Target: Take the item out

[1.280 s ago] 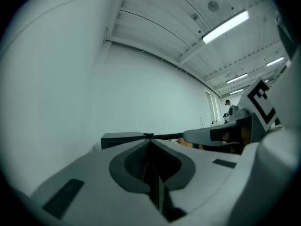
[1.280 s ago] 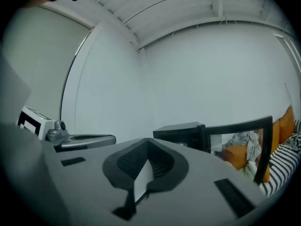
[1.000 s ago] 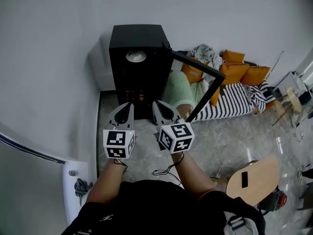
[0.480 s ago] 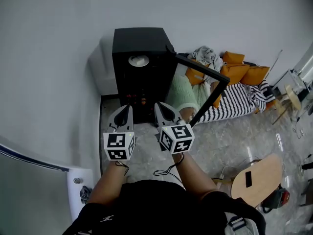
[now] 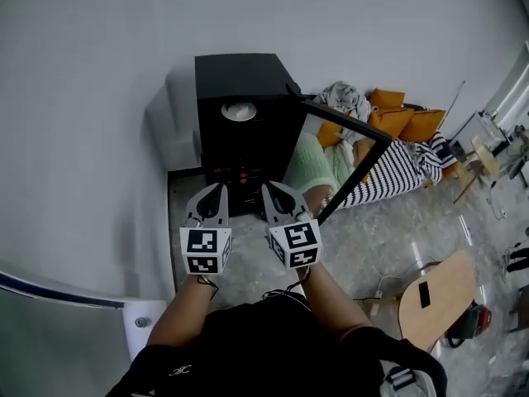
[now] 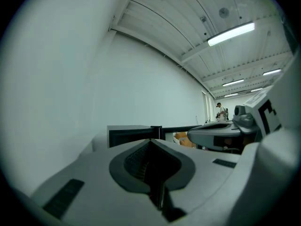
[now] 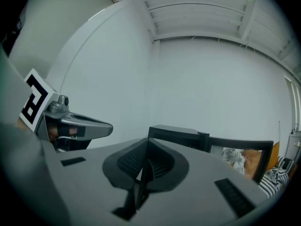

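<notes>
Head view, near to far. The person's forearms reach forward, each hand holding one tool. The left tool and the right tool lie side by side, a little apart, both tips pointing at the foot of a black cabinet. Each carries a marker cube at its near end: left cube, right cube.

Left gripper view: the left tool has its jaws pressed together, with nothing between them. Right gripper view: the right tool likewise has its jaws pressed together on nothing. Neither tool touches the cabinet.

Below the tools lies a grey marbled floor, and on it, at the right, stands a round wooden seat.

The cabinet stands against a white wall. Its glass door is swung open to the right. Small reddish items show dimly on a shelf inside the opening, just beyond the tool tips; what they are cannot be told. A white round dish rests on the cabinet top.

Behind the door lie a pale green cloth, a striped mattress and orange cushions.
</notes>
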Demonstrator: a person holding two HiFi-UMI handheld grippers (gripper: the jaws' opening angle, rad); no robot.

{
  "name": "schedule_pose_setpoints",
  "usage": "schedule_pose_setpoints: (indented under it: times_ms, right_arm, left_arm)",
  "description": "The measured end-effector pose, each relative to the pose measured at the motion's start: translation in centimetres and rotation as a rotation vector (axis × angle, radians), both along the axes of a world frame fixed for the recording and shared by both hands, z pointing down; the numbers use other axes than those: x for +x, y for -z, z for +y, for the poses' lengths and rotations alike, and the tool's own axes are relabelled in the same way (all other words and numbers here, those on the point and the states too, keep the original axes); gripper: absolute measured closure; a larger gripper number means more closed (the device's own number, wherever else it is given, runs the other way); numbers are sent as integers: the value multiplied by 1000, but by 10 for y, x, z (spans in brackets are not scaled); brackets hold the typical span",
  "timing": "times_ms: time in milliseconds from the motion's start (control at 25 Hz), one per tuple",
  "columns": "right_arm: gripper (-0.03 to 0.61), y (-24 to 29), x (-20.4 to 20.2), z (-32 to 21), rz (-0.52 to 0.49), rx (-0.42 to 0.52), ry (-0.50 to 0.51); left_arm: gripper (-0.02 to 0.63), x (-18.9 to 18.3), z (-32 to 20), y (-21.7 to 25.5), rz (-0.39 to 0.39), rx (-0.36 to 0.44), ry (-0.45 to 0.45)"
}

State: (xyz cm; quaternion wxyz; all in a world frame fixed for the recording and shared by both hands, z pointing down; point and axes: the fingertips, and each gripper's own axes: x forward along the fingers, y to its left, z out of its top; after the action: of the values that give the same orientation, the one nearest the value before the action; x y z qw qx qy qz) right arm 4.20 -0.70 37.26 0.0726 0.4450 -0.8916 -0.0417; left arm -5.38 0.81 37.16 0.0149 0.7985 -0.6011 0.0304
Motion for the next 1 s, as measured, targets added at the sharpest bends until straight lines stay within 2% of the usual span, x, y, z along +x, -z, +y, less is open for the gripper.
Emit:
schedule_pose_setpoints:
  times_ms: [360, 720, 880, 1000]
  right_arm:
    - [572, -21, -14, -23, -39, -68, -20]
    - [572, -35, -34, -85, -21, -40, 17]
    - [572, -35, -39, -124, 15, -18, 47]
    - [572, -42, -43, -157, 91, 14, 91]
  left_arm:
    - [606, -18, -15, -22, 0, -26, -6]
    - [605, -31, -71, -32, -53, -28, 32]
    - [606, -30, -109, -33, -53, -40, 37]
    - [606, -28, -140, -35, -64, -60, 40]
